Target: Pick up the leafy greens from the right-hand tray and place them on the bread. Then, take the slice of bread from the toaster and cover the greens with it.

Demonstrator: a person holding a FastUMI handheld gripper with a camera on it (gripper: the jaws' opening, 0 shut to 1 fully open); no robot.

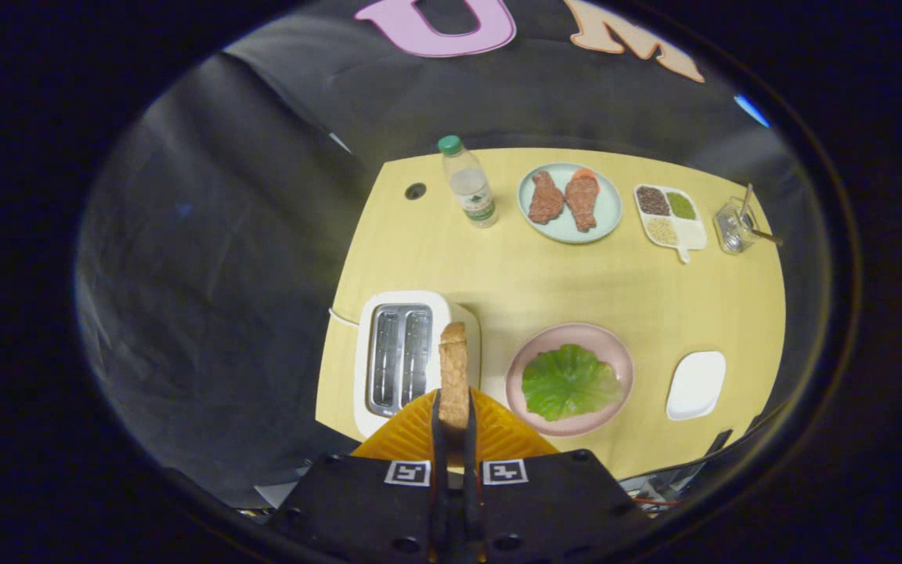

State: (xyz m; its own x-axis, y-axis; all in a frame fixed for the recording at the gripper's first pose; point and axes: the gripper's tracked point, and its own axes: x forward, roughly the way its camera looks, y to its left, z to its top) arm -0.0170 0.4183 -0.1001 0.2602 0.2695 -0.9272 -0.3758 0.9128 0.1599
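Observation:
My gripper (454,419) is shut on a slice of bread (453,372), which stands edge-on between the two fingers and sticks out ahead of them, high above the table. Below and to the left sits the white toaster (396,356) with both slots empty. To the right of the fingers a pink plate (611,356) carries a green lettuce leaf (568,381) that covers whatever lies under it. Farther right rests an empty white tray (696,385).
At the back of the yellow table (514,274) stand a water bottle (468,184), a light blue plate (611,207) with two pieces of meat, a divided dish (670,218) of grains and a glass jar (735,225) with utensils. Dark cloth hangs left of the table.

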